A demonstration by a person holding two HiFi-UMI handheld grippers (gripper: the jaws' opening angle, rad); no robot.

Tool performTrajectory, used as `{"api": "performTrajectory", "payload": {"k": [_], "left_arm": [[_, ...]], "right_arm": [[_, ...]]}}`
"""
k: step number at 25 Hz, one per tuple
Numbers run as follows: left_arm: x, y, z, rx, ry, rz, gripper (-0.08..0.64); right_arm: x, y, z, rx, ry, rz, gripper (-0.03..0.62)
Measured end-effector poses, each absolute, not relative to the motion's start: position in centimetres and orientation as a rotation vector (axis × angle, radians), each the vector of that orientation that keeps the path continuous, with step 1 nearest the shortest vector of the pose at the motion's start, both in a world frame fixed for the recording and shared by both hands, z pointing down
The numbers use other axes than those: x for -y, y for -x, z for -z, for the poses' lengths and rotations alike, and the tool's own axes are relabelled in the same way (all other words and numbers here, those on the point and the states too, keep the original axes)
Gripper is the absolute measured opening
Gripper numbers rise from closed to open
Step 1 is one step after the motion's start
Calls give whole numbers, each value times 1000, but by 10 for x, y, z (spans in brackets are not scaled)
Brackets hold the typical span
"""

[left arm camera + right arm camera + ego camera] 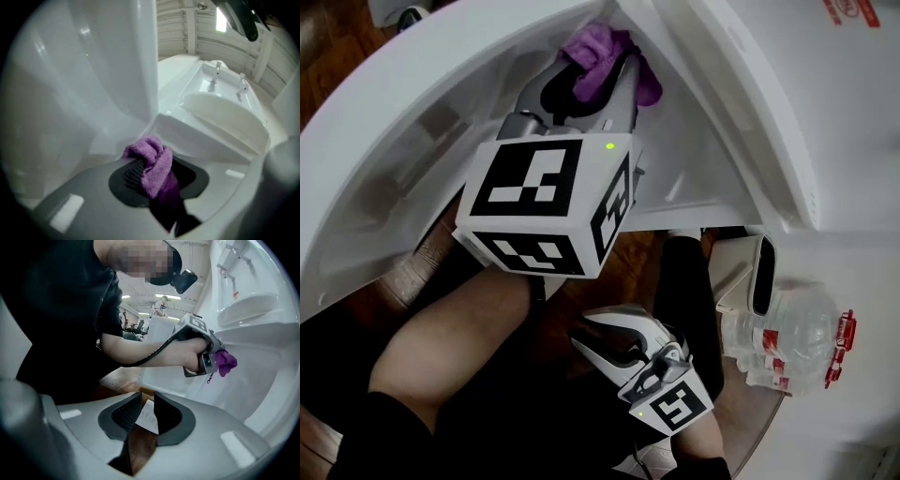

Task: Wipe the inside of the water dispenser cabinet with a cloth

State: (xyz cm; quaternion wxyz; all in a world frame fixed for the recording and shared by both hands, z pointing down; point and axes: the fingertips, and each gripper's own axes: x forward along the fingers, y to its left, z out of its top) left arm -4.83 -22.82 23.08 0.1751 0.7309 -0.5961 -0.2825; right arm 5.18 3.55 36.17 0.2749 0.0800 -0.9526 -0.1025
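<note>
My left gripper [602, 73] is raised in the middle of the head view, shut on a purple cloth [598, 47]. The cloth is bunched between its dark pads [133, 172] and hangs over one of them. It is held up at the white water dispenser cabinet [703, 141], beside the open white door [394, 141]. In the right gripper view the cloth [227, 363] is close to the white front panel [262, 380]; I cannot tell whether it touches. My right gripper [592, 330] hangs low above the person's lap, its jaws [147, 414] slightly apart with nothing between them.
The dispenser's taps [215, 75] and drip tray [225, 117] are further along the dispenser, beyond the cloth. A clear water bottle with red labels [787, 337] lies at the right on the wooden floor [412, 272]. The person's legs [459, 356] fill the lower part of the head view.
</note>
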Motion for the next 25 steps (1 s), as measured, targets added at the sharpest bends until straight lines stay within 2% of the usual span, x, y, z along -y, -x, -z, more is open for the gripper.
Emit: {"api": "performTrajectory", "payload": {"k": [5,14,21,25], "left_arm": [[226,50,-202,1790,-2169,846,127],[237,47,-265,1660,-2070,715,123],[215,38,-187,1772,-2299,794,112],[191,-18,-188,1715,-2547,648,115]], "right_arm": [[-37,-54,-367,2544,-191,255,84],[-38,-55,-367,2540,-173,260,84],[-40,-55,-368,2533,-135,283,84],[-42,-53,-369,2530,-134,272,86]]}}
